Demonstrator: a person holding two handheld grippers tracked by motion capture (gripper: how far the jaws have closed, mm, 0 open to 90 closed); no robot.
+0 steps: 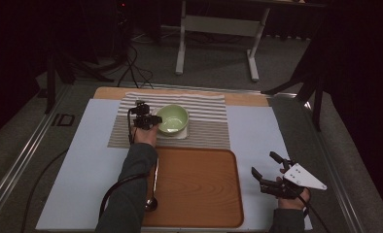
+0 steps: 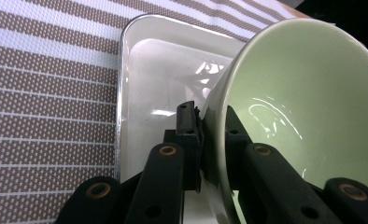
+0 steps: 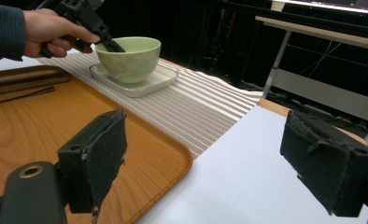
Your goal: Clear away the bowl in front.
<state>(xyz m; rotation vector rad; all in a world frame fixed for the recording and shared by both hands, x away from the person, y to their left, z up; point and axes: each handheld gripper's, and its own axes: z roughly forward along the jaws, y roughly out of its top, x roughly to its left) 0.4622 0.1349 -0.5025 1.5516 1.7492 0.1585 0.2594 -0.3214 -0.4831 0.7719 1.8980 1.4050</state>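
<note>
slippage is the main risk: the left gripper (image 2: pixel 201 140) is clamped on the thin rim of the pale green ceramic bowl (image 1: pixel 172 118), one jaw inside and one outside, and the glazed wall is smooth. the bowl sits on a small white rectangular dish (image 2: pixel 145 84) on the brown-and-white striped cloth mat (image 1: pixel 209 127). lifted by one edge, it could tilt, drag the dish, or drop before reaching the orange-brown wooden tray (image 1: pixel 199 187). the right gripper (image 1: pixel 268 171) hangs wide open and empty over the surface, too far off to steady anything.
</note>
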